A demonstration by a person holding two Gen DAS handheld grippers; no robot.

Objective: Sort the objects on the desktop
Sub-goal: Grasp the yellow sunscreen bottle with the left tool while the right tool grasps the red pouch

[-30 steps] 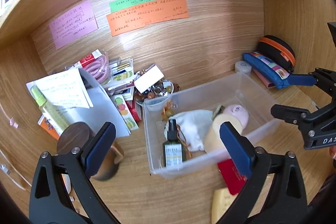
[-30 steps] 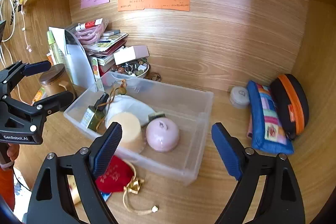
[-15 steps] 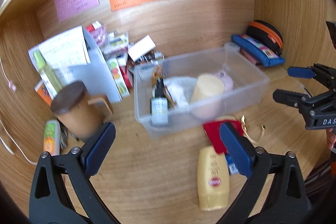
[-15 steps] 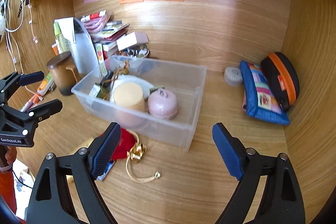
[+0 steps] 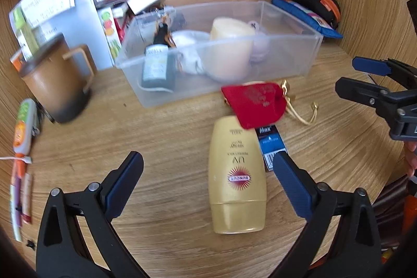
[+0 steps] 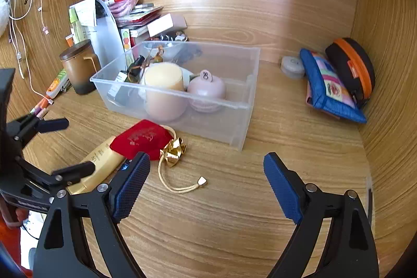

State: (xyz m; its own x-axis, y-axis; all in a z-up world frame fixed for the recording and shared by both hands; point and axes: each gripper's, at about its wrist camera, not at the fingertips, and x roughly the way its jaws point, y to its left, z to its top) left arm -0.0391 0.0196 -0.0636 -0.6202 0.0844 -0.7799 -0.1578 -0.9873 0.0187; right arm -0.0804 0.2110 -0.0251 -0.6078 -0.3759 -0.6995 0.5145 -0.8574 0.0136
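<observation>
A clear plastic bin (image 5: 311, 39) (image 6: 250, 69) on the wooden desk holds a cream cup (image 6: 163, 85), a pink round case (image 6: 207, 89), a dark spray bottle (image 5: 156, 61) and a white cloth. In front of it lie a red pouch (image 5: 254, 102) (image 6: 142, 138) with a gold cord (image 6: 179, 185), a gold sunscreen bottle (image 5: 235, 176) (image 6: 100, 162) and a blue packet (image 5: 271, 145). My left gripper (image 5: 208, 168) is open, low over the sunscreen bottle. My right gripper (image 6: 206, 173) is open and empty, over the desk near the cord.
A brown lidded mug (image 5: 56, 77) (image 6: 79, 68) stands left of the bin, with papers, boxes and books behind it. A blue pouch (image 6: 331, 87), a black-orange case (image 6: 351, 67) and a small grey tin (image 6: 293, 67) sit at the right. Pens and a tube (image 5: 23, 132) lie far left.
Both grippers have pulled back from the bin toward the desk front. The left one has dropped over the sunscreen bottle, which now lies between its open fingers.
</observation>
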